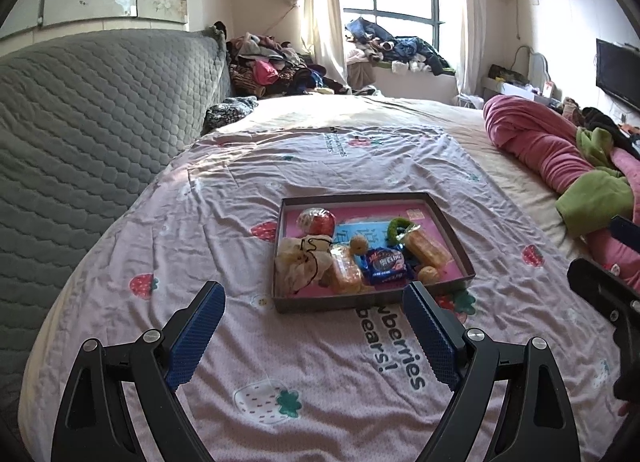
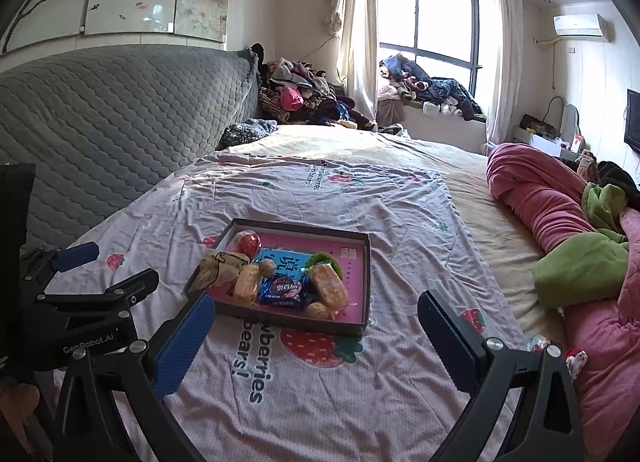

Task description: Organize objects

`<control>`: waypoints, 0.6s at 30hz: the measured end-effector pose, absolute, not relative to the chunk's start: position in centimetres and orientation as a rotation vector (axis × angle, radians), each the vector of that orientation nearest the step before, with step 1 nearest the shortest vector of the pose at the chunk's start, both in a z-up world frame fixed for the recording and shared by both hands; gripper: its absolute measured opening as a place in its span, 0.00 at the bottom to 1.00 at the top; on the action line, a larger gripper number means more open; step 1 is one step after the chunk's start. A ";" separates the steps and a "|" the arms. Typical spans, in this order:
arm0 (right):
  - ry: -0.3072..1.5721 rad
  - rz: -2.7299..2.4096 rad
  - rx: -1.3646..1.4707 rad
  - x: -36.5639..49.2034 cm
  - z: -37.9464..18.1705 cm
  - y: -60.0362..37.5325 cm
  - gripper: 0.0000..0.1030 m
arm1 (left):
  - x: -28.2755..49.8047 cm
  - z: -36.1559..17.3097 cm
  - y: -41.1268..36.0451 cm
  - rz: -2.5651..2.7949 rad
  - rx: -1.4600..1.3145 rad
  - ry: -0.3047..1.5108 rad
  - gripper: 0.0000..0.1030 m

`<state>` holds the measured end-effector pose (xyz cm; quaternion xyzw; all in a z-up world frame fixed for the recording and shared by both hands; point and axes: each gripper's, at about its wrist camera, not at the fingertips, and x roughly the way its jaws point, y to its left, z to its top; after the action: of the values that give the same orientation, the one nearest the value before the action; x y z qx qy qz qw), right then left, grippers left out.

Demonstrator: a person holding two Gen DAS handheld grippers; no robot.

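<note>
**Snack tray on the bed, both grippers empty**

A shallow box tray [image 1: 374, 300] is seen mid-bed on the strawberry-print sheet [image 1: 320, 402], holding a blue biscuit packet [image 1: 386, 265], wrapped cakes [image 1: 426, 248] and a red ball [image 1: 316, 221]. Left gripper [image 1: 314, 304] and right gripper [image 2: 316, 312] are held spread wide, nothing between them, short of the tray's near edge.

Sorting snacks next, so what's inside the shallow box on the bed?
The box holds a blue cookie packet, wrapped cakes, a red-and-white ball, a beige pouch and a green scrunchie. They cover most of its pink floor.
</note>
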<state>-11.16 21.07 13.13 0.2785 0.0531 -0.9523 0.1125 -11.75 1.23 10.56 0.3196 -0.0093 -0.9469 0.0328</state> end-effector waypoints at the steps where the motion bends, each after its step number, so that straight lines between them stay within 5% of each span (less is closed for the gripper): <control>1: 0.156 -2.795 0.816 -10.9 13.1 21.1 0.99 | -11.6 10.5 1.3 -2.911 0.982 -0.038 0.89; 18: 0.154 -2.786 0.840 -7.9 11.8 21.4 0.99 | -8.1 9.2 1.3 -2.913 0.975 -0.059 0.89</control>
<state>-7.86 21.42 11.84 0.2865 0.0525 -0.9499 0.1134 -8.13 1.33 9.18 0.3172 -0.0192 -0.9475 0.0345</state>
